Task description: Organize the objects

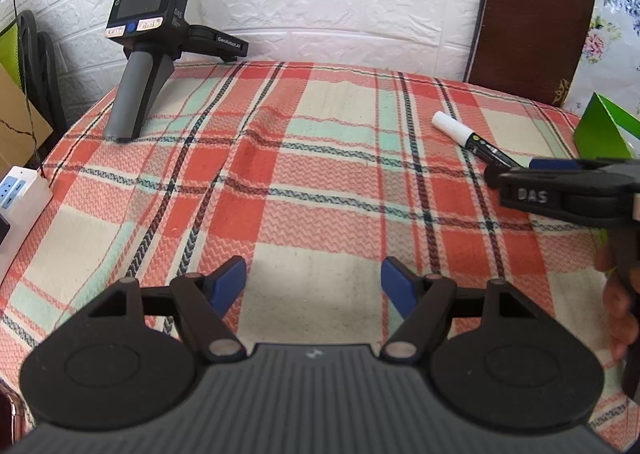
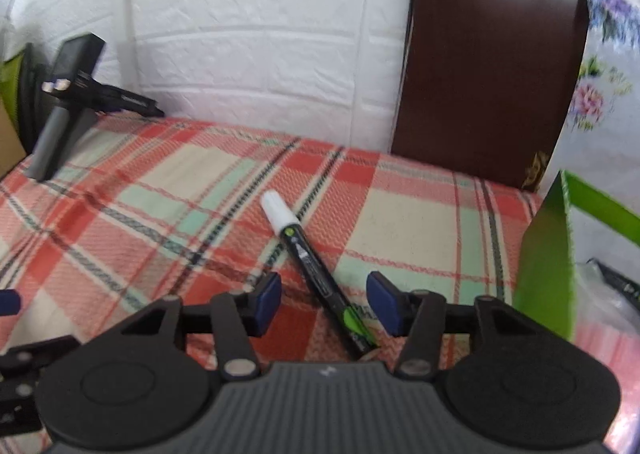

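**Marker between parted jaws**

Slim black marker (image 2: 310,266), white cap, lying flat on woven plaid cloth (image 2: 168,190), between the parted, non-touching blue pads of the right hand-held gripper (image 2: 324,300). Left hand-held gripper (image 1: 313,286) likewise apart, empty. Green box (image 2: 546,262) at right; spare gripper device (image 1: 146,46) far left. White brick-pattern wall (image 2: 260,34) and brown board (image 2: 492,54) behind.

A plaid cloth (image 1: 280,182) in red, cream and mint with dark lines covers the whole surface up to the white brick-pattern wall. 2 things lie on it: a black marker with a white cap (image 2: 308,262), lying flat at a slant toward the right side, and a spare handheld gripper device (image 1: 144,54), propped on its grey handle at the far left corner.
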The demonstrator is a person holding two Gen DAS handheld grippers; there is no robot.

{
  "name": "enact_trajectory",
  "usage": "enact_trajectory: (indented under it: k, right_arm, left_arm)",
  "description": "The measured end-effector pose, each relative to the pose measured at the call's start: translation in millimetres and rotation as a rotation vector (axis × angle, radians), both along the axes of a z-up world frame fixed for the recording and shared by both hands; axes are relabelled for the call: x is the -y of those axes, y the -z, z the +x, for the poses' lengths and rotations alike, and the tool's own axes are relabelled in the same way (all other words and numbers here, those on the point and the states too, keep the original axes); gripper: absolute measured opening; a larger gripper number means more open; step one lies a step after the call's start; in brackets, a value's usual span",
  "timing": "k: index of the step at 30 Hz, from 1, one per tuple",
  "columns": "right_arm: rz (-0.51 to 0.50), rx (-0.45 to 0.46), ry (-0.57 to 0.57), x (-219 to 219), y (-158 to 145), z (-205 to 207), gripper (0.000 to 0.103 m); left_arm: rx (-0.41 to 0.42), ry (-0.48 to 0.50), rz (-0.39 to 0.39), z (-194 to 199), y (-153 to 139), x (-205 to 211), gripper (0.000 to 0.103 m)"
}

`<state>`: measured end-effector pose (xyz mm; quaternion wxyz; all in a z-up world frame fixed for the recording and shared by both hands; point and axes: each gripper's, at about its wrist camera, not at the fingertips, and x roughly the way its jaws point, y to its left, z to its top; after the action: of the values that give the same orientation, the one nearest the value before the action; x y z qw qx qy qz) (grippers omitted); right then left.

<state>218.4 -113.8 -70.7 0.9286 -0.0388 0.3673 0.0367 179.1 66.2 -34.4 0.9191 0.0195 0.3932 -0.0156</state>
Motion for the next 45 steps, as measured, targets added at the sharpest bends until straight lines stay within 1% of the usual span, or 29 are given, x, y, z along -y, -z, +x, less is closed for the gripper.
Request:
enact_trajectory:
  k: [2,3,4,6,8,9,11,12,13,15,17,18,19,21,22,23,24,25,28,32,35,38,40,42,44,45]
  right_arm:
    - [0.033,0.011,0.007,5,5,1,0.053]
    - [0.046,0.011,0.000,7,6,0,0.043]
    - [0.071,0.013,-0.022,9,5,-2,0.025]
    - [0.090,0.013,-0.052,8,5,-11,0.018]
    - [0.096,0.016,-0.070,7,4,-26,0.018]
    - [0.107,0.015,-0.088,5,3,-35,0.018]
    - [0.192,-0.020,-0.115,4,3,-53,0.018]
    - [0.235,-0.032,-0.130,2,3,-65,0.018]
    - [0.261,-0.036,-0.142,1,3,-76,0.018]
    - [0.350,-0.056,-0.148,6,4,-94,0.018]
    - [0.470,-0.082,-0.137,14,4,-107,0.018]
    - [0.503,-0.086,-0.133,17,3,-112,0.018]
    - [0.521,-0.089,-0.132,18,2,-117,0.018]
    - [0.559,-0.098,-0.137,22,-1,-125,0.018]
    - [0.578,-0.093,-0.139,24,-4,-130,0.018]
    - [0.592,-0.079,-0.141,27,-8,-135,0.018]
    - [0.602,-0.062,-0.144,31,-12,-140,0.018]
    - [0.610,-0.042,-0.143,35,-17,-146,0.018]
    - [0.570,0.043,-0.109,52,-31,-163,0.018]
    - [0.554,0.178,-0.022,94,-49,-185,0.018]
    - [0.507,0.306,0.065,129,-64,-202,0.018]
    - [0.444,0.412,0.154,161,-73,-213,0.018]
    - [0.407,0.461,0.204,185,-76,-217,0.018]
    - [0.396,0.491,0.253,208,-74,-218,0.018]
    - [0.407,0.507,0.301,226,-68,-211,0.018]
    - [0.401,0.512,0.322,232,-64,-203,0.018]
  left_arm:
    - [-0.007,-0.003,-0.003,1,1,-1,0.076]
    - [-0.011,-0.004,-0.008,1,2,-2,0.076]
    - [-0.014,-0.004,-0.016,1,2,-2,0.076]
    - [-0.022,0.001,-0.042,-1,1,-3,0.076]
    - [-0.033,0.013,-0.090,-3,-2,-3,0.076]
    - [-0.044,0.024,-0.127,-5,-3,-3,0.076]
    - [-0.074,0.059,-0.219,-7,-5,-4,0.076]
    - [-0.089,0.075,-0.260,-9,-6,-3,0.073]
    - [-0.099,0.077,-0.292,-11,-6,-4,0.078]
    - [-0.129,0.096,-0.359,-14,-5,-2,0.079]
    - [-0.149,0.097,-0.378,-19,-4,1,0.079]
    - [-0.151,0.099,-0.377,-23,-5,4,0.079]
    - [-0.159,0.106,-0.387,-26,-6,7,0.079]
    - [-0.182,0.121,-0.434,-29,-8,13,0.079]
    - [-0.190,0.127,-0.448,-30,-10,17,0.078]
    - [-0.189,0.135,-0.449,-31,-13,22,0.077]
    - [-0.181,0.149,-0.441,-32,-17,29,0.066]
    - [-0.174,0.170,-0.432,-32,-22,38,0.062]
    - [-0.127,0.245,-0.394,-36,-40,72,0.054]
    - [-0.069,0.380,-0.383,-40,-69,128,0.053]
    - [-0.035,0.490,-0.369,-42,-90,180,0.052]
    - [0.006,0.588,-0.331,-44,-103,233,0.052]
    - [0.031,0.645,-0.304,-44,-107,265,0.052]
    - [0.042,0.688,-0.290,-41,-106,290,0.052]
    - [0.056,0.697,-0.259,-34,-100,310,0.057]
    - [0.074,0.686,-0.223,-30,-97,319,0.062]
